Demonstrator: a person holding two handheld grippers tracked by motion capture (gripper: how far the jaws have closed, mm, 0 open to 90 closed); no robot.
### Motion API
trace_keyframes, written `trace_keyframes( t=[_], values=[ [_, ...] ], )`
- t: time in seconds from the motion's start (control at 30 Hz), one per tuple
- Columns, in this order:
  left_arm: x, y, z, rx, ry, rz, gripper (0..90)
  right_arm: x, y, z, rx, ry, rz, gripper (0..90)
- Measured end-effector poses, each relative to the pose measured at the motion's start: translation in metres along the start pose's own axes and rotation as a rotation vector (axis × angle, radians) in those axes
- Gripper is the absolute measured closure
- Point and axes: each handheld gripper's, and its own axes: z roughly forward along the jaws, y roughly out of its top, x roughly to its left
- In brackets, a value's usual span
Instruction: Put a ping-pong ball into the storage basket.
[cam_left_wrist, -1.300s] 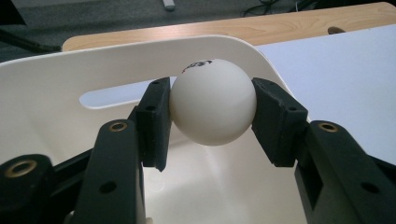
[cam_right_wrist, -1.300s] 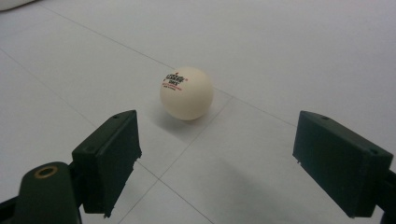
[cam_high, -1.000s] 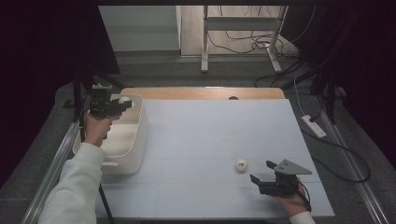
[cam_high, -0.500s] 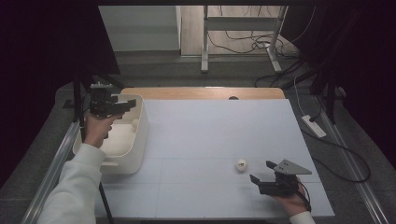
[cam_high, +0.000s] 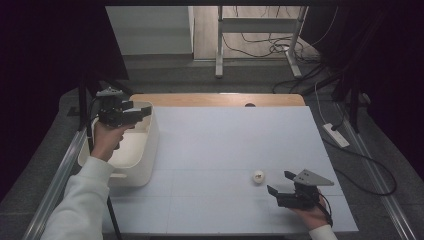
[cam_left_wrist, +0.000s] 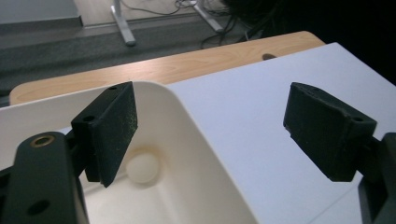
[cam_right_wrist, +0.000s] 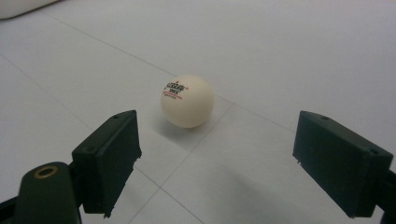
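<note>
Two table-tennis balls matter to me here, and they sit at opposite ends of the job. One ball (cam_left_wrist: 142, 168) already lies on the floor of the white bin (cam_high: 150, 132), seen between my left gripper's (cam_high: 142, 112) jaws in the left gripper view. The other ball (cam_high: 258, 176) rests on the white table sheet (cam_high: 225, 140), well apart from the bin and just ahead of my right gripper (cam_high: 279, 183).

My left gripper's jaws have just been opening and now stand apart with nothing between the pads; it hangs over the bin's far corner. My right gripper's jaws are also apart and bare, held low near the sheet.

What the next move turns on, as I judge it: the loose ball lies straight out in front of the right gripper, a little left of the midline between its jaws, and clearly beyond the jaw tips. A ball has no long axis, so jaw angle hardly matters; I only need to push forward and slightly left until it sits between the pads. The right hand is by far the nearer one.

From the high view I get the layout: ball near the front right of the sheet, bin at the left edge. The right gripper view (cam_right_wrist: 212, 156) gives me the ball's printed logo (cam_right_wrist: 174, 89) and its offset from the jaws, which the high view is too coarse to show.
</note>
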Motion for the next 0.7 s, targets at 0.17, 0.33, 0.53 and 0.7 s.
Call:
trace_keyframes(
  t=[0.17,0.33,0.53,0.7],
  values=[
    [-0.01,0.0,-0.004,-0.006,-0.02,0.023,19.1,0.001,0.001,0.0,-0.003,0.005,-0.002,14.3],
    [-0.022,0.001,-0.008,-0.024,-0.053,0.047,19.6,0.001,0.001,-0.001,-0.003,0.009,0.0,14.3],
    [-0.037,0.002,-0.012,-0.038,-0.091,0.082,19.6,0.001,-0.001,-0.001,-0.001,0.007,0.001,14.3],
    [-0.045,0.0,-0.012,-0.03,-0.109,0.097,19.8,0.001,-0.001,-0.003,-0.003,0.007,-0.009,14.3]
  ],
)
